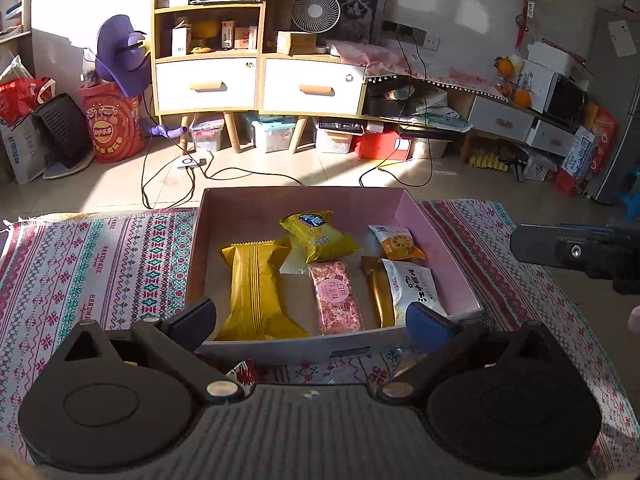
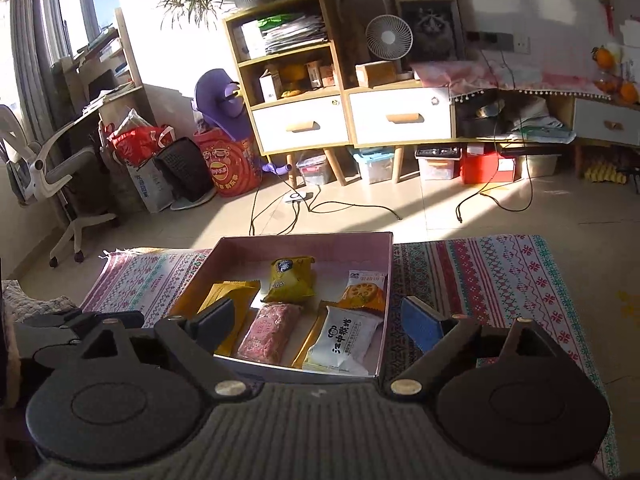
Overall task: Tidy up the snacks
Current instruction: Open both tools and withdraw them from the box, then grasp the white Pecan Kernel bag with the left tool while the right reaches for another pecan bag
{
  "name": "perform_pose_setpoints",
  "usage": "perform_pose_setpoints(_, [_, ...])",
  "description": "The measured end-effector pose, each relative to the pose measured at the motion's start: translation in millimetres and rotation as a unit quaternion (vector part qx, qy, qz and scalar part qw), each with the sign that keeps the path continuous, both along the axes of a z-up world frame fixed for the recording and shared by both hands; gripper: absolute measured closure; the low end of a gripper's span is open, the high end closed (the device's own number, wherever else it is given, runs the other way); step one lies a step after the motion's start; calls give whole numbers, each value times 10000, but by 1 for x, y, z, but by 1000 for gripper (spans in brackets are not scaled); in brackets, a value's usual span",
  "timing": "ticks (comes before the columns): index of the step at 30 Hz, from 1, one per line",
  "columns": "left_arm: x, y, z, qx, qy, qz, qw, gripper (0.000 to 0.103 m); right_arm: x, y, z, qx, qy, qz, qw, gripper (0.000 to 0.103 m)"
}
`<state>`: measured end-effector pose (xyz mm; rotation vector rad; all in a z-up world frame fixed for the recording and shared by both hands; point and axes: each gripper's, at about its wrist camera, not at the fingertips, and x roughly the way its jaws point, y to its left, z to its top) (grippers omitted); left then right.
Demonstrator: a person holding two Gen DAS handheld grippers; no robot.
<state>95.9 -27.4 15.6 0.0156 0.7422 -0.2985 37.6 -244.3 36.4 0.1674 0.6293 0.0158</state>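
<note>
While both views look down on the pink box (image 1: 440, 236) of snack packets (image 1: 256, 288) on the patterned cloth (image 1: 100, 264), only the right view catches an office chair (image 2: 60, 168). Left tongs (image 1: 316, 320) and right tongs (image 2: 316, 320) gape empty.

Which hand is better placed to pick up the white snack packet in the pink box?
Probably right: its open tool sits just before the white snack packet; the left tool faces the long yellow wrapper.
</note>
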Motion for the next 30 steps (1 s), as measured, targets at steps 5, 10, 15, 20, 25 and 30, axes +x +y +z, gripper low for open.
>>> perform_pose_setpoints(5, [-16, 8, 1, 126, 162, 21, 9998, 0, -12, 8, 4, 15, -73, -44, 10000, 4])
perform_pose_setpoints(10, [-30, 19, 0, 345, 240, 101, 9991, 0, -22, 12, -1, 113, -117, -83, 9998, 1])
perform_pose_setpoints(15, [-40, 36, -11, 563, 338, 455, 9968, 0, -31, 14, -9, 178, 12, -169, 9997, 1])
perform_pose_setpoints(20, [-41, 56, -21, 253, 621, 830, 9943, 0, -37, 16, -17, -49, 166, -257, 9995, 1])
perform_pose_setpoints(25, [-44, 66, -28, 2, 715, 1014, 9923, 0, -40, 12, -28, -173, 337, -434, 9983, 1])
perform_pose_setpoints(30, [-49, 68, -39, -92, 612, 1097, 9920, 0, -39, 7, -42, -175, 568, -554, 9967, 1])
